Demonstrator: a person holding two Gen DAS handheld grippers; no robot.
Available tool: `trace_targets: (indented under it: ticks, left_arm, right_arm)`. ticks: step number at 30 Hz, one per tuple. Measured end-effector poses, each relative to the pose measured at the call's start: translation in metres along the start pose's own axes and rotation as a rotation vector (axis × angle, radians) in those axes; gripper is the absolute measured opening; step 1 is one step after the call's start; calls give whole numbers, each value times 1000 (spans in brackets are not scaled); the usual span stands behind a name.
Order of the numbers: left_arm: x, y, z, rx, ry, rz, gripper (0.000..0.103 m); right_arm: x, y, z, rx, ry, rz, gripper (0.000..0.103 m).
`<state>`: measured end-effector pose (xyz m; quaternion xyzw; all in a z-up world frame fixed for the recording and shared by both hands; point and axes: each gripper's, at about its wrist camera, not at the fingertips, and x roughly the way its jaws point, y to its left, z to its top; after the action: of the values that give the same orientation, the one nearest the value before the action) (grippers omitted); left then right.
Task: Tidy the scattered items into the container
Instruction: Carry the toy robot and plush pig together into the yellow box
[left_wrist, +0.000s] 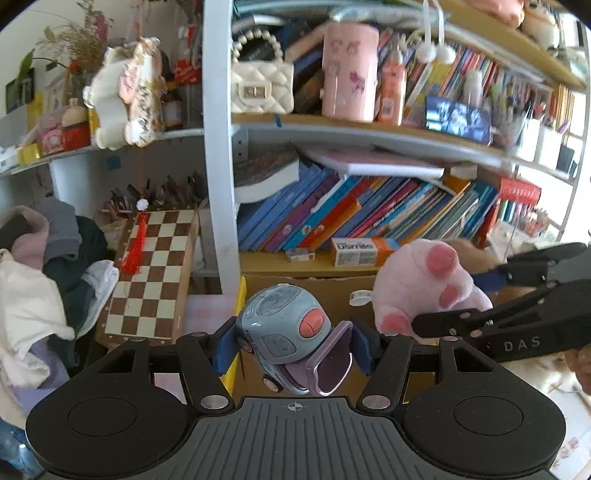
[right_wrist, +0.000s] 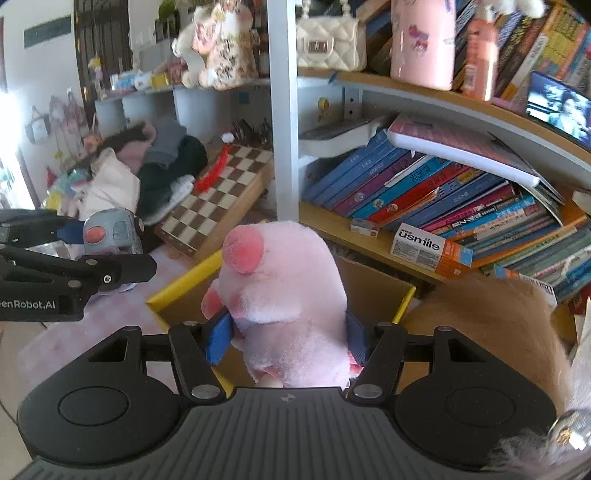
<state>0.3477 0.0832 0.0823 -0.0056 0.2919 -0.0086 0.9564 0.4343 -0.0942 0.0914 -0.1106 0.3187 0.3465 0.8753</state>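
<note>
Left gripper (left_wrist: 293, 345) clamps a blue toy car (left_wrist: 282, 325); at three o'clock, right gripper (left_wrist: 443, 310) carries a pink plush (left_wrist: 424, 280) above the cardboard box (left_wrist: 314, 286).

a pale pink plush pig (right_wrist: 284, 295), a grey-blue toy (left_wrist: 282, 325) with coral buttons, a brown-and-cream checked chessboard (left_wrist: 155, 273).

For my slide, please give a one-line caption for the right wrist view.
Right gripper holds a pink plush pig above the cardboard box; left gripper carries a blue-grey toy.
</note>
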Motion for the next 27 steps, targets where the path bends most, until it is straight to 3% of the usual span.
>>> trace_targets:
  ticks: [9, 27]
  left_arm:
    - [70, -1, -4, 31, 119, -26, 60]
    - [152, -20, -13, 249, 359, -31, 60]
  right_arm:
    - [71, -17, 10, -83, 110, 7, 60]
    - [160, -51, 2, -179, 301, -9, 60]
